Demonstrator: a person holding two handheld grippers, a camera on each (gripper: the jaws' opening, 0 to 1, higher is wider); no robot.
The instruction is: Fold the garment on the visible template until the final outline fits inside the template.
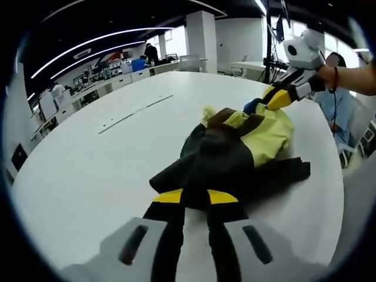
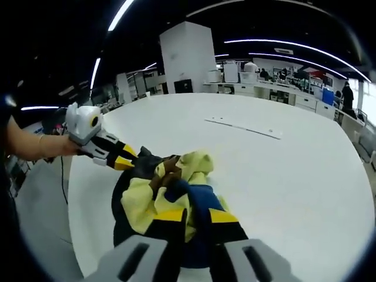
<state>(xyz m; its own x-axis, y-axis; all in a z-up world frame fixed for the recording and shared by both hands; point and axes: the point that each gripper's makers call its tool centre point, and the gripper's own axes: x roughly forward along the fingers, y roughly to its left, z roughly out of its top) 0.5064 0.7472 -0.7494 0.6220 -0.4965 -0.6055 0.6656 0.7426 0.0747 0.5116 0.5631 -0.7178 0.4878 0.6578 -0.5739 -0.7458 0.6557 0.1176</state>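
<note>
A crumpled garment [image 1: 235, 147] of dark brown, pale yellow and blue cloth lies bunched on the white table [image 1: 88, 170]. In the left gripper view my left gripper [image 1: 197, 200] is at its near dark end, jaws shut on the fabric. My right gripper [image 1: 271, 101] comes in from the right and pinches the far yellow end. In the right gripper view my right gripper [image 2: 197, 218] is shut on the garment [image 2: 176, 188] at its blue and yellow folds, and the left gripper [image 2: 126, 161] grips the far dark edge. A thin line marking [image 1: 135, 111] [image 2: 244, 126] lies on the table beyond the cloth.
The table's edge runs close behind the garment on the right of the left gripper view, where a person in blue [image 1: 338, 108] sits. Broad bare table [image 2: 294, 176] spreads towards the line marking. Benches and a white pillar [image 2: 185, 56] stand far back.
</note>
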